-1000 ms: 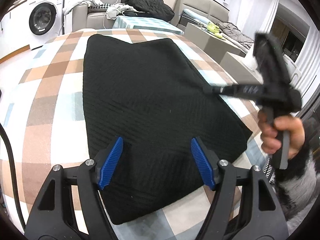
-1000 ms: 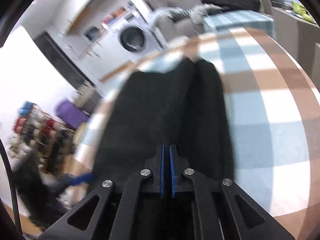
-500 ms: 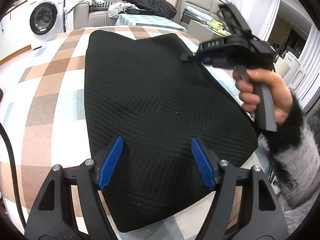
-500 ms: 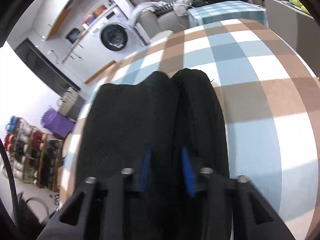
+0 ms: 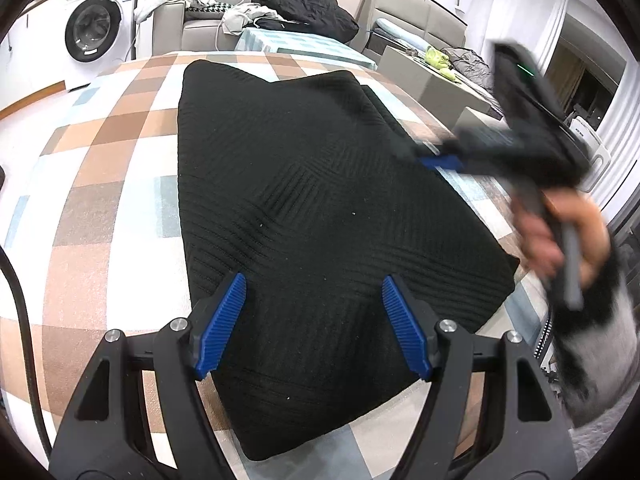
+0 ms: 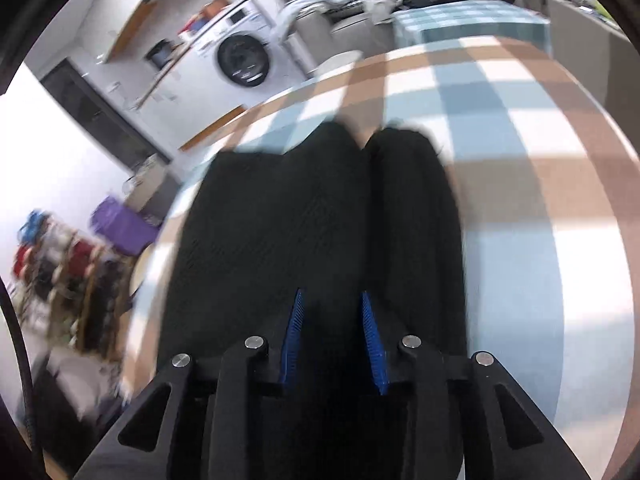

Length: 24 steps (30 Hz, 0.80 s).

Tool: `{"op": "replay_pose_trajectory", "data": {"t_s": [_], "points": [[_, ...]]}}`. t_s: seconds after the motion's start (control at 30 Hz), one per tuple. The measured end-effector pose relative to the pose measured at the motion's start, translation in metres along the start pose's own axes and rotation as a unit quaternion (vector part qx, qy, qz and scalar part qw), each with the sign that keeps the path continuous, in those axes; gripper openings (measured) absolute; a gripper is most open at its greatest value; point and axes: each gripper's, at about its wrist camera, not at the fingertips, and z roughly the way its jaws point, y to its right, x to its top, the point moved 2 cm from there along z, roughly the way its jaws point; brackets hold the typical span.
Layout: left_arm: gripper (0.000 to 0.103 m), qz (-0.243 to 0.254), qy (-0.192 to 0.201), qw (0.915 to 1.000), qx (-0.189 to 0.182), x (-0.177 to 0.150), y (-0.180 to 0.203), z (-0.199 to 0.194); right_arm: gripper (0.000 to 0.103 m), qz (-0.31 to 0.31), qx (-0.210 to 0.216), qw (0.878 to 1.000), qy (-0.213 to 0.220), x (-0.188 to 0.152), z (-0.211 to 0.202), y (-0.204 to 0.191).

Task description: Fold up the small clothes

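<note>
Left wrist view has the black knit garment point(image 5: 304, 208) lying folded flat on the checkered tablecloth point(image 5: 100, 208), with the left gripper point(image 5: 314, 320) spread wide just above its near end. Right gripper point(image 6: 332, 340) is parted too, gripping nothing, hovering over the garment's right edge.

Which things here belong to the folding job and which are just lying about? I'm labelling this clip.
Job:
- black knit garment
- left hand-held gripper, open
- right hand-held gripper, open
- checkered cloth underneath

Lying about:
- washing machine
- black jacket on the sofa
- purple bag
</note>
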Motion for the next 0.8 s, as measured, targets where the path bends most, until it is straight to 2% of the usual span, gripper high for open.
{"op": "replay_pose_trajectory", "data": {"t_s": [0.03,0.1,0.17,0.23,0.37,0.47,0.57,0.63,0.73,0.8], "points": [[0.069,0.001,0.0,1.0,0.001,0.0,0.0,0.001,0.031,-0.002,0.011,1.0,-0.005,-0.015,-0.008,-0.003],[0.069,0.003,0.0,1.0,0.002,0.0,0.001,0.001,0.031,-0.013,0.006,1.0,-0.02,-0.05,-0.02,-0.011],[0.069,0.005,0.0,1.0,0.004,0.001,0.001,0.002,0.028,-0.021,0.015,1.0,-0.012,-0.073,-0.031,-0.017],[0.069,0.006,0.001,1.0,0.005,0.002,0.001,0.002,0.006,-0.03,0.023,0.999,0.005,-0.082,-0.04,-0.023],[0.069,0.007,0.008,0.9999,0.011,0.0,0.003,-0.004,0.004,-0.05,0.037,0.997,0.055,-0.079,-0.064,-0.035],[0.069,0.0,0.013,0.9998,0.017,-0.002,-0.002,-0.01,0.005,-0.059,-0.011,0.997,0.045,-0.084,-0.054,-0.032],[0.069,-0.009,0.008,0.9995,0.029,-0.008,-0.009,-0.013,0.016,-0.03,-0.016,0.999,0.021,-0.089,-0.04,-0.016],[0.069,-0.013,0.001,0.9995,0.03,-0.014,-0.012,-0.015,0.024,-0.016,0.021,1.0,0.016,-0.093,-0.049,-0.008],[0.069,-0.011,-0.01,0.9994,0.031,-0.023,-0.012,-0.018,0.041,-0.051,0.039,0.998,0.014,-0.107,-0.068,-0.012],[0.069,-0.009,-0.017,0.9994,0.03,-0.03,-0.01,-0.019,0.042,-0.083,0.039,0.996,0.007,-0.117,-0.07,-0.018]]}}
